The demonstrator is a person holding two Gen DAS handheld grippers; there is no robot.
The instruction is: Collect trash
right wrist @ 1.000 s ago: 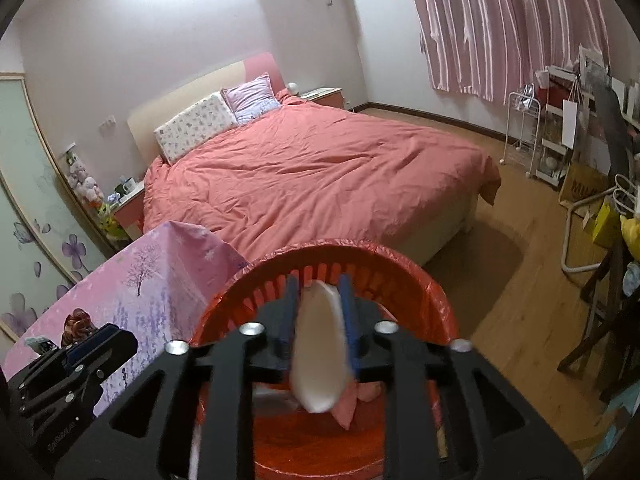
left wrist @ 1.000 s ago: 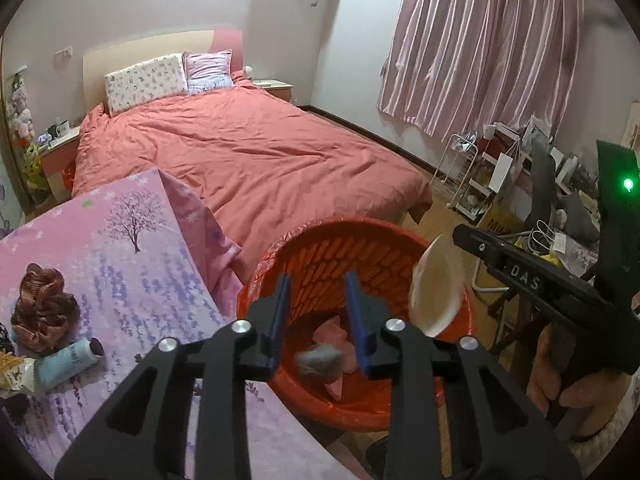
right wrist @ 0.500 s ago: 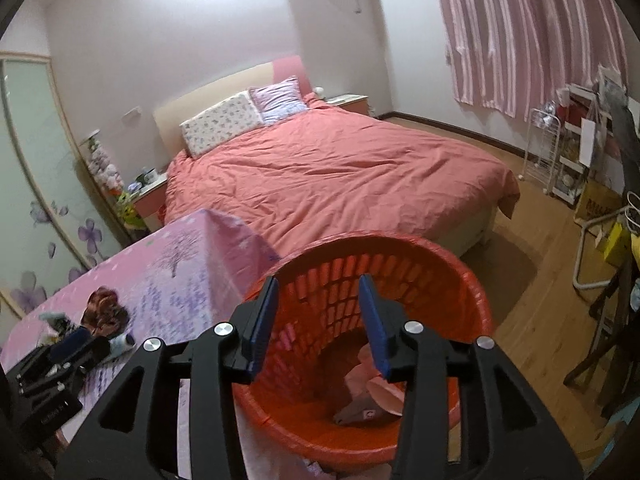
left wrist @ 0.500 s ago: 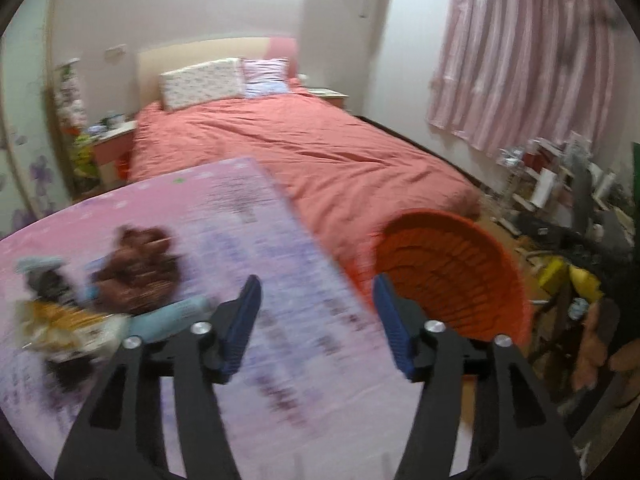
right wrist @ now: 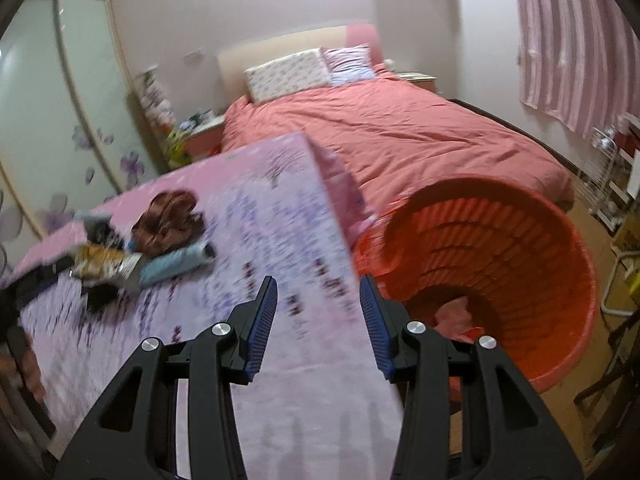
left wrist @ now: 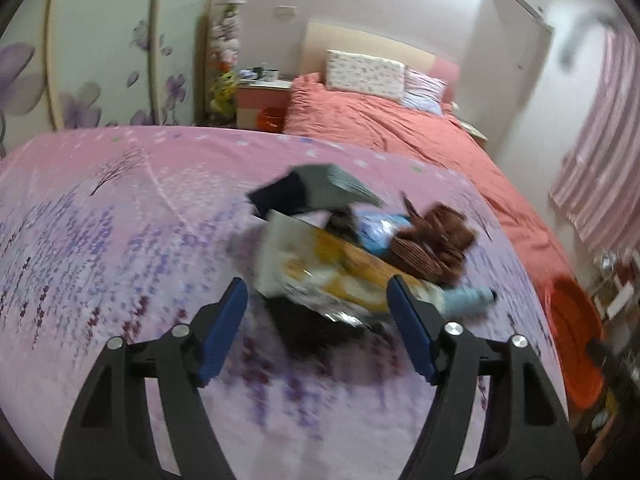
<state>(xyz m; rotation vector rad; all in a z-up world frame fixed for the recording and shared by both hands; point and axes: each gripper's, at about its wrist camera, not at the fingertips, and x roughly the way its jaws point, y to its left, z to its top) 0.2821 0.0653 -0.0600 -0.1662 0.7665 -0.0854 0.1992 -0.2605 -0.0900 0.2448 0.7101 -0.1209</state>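
A blurred heap of trash lies on the pink flowered tablecloth [left wrist: 120, 220]. In it are a yellow-white snack packet [left wrist: 320, 268], a grey-and-dark packet [left wrist: 316, 188], a brown ruffled piece [left wrist: 432, 240], a light blue tube [left wrist: 468, 298] and a black scrap [left wrist: 312, 328]. My left gripper [left wrist: 316, 284] hovers just short of the snack packet, its jaws opening and holding nothing. My right gripper [right wrist: 319, 280] is open and bare over the table's right edge. The heap, with its snack packet [right wrist: 104, 262], is far to its left. The orange basket [right wrist: 500, 240] holds pink scraps [right wrist: 452, 312].
A bed with a coral cover [right wrist: 400, 140] stands beyond the table and basket. Sliding wardrobe doors [left wrist: 100, 60] and a nightstand [left wrist: 260, 100] line the far left. A wire shelf [right wrist: 612, 176] and chair legs crowd the floor at the right.
Both grippers swung left, away from over the basket towards the table. The left one let go of a grey wad, the right one of a white piece; both jaws widened.
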